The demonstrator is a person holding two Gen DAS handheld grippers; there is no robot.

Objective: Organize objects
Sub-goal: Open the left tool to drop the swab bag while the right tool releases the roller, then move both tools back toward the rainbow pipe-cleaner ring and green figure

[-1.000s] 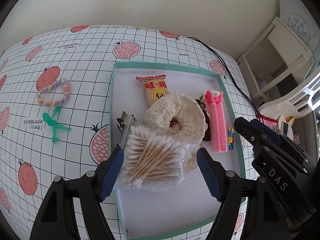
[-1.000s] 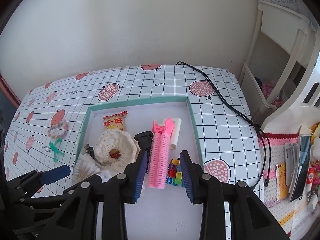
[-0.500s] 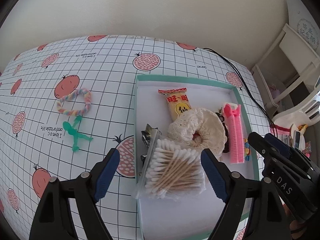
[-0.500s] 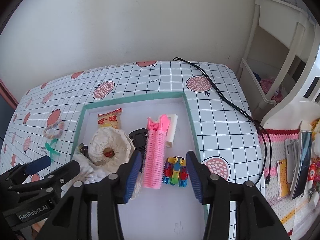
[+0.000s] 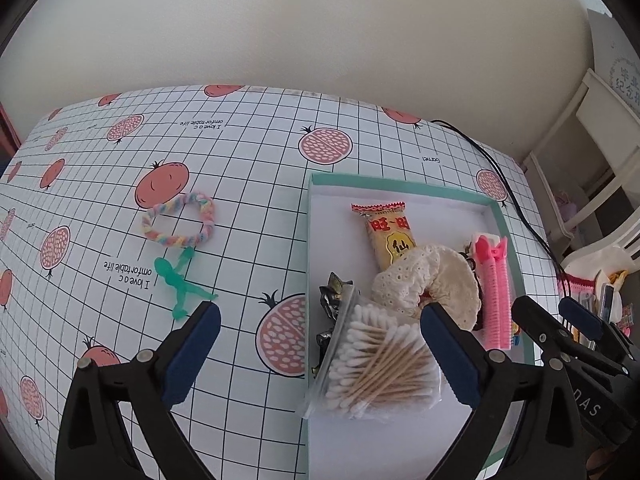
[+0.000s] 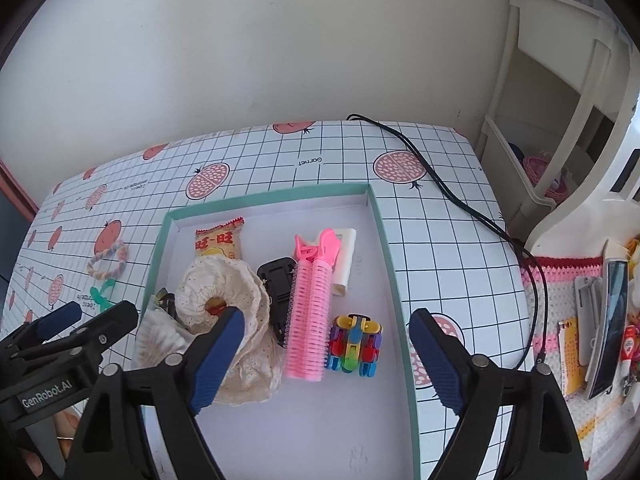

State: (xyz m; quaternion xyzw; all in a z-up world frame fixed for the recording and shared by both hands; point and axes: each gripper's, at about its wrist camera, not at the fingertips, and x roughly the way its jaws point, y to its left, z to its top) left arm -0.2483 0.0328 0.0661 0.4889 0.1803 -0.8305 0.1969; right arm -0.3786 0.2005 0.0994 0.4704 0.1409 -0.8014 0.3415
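Hovering with fingers spread and empty, the left gripper (image 5: 316, 354) faces a soft, light braided hair tie (image 5: 179, 220) on the worktop (image 5: 240, 184), likely easiest pinched across one strand; the right gripper (image 6: 326, 356) is likewise spread.

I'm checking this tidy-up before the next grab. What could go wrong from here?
The clear bag of cotton swabs overhangs the teal-rimmed box's left edge and might slip out. The pastel braided loop and green plastic figure touch on the table, so the open left gripper may snag both.
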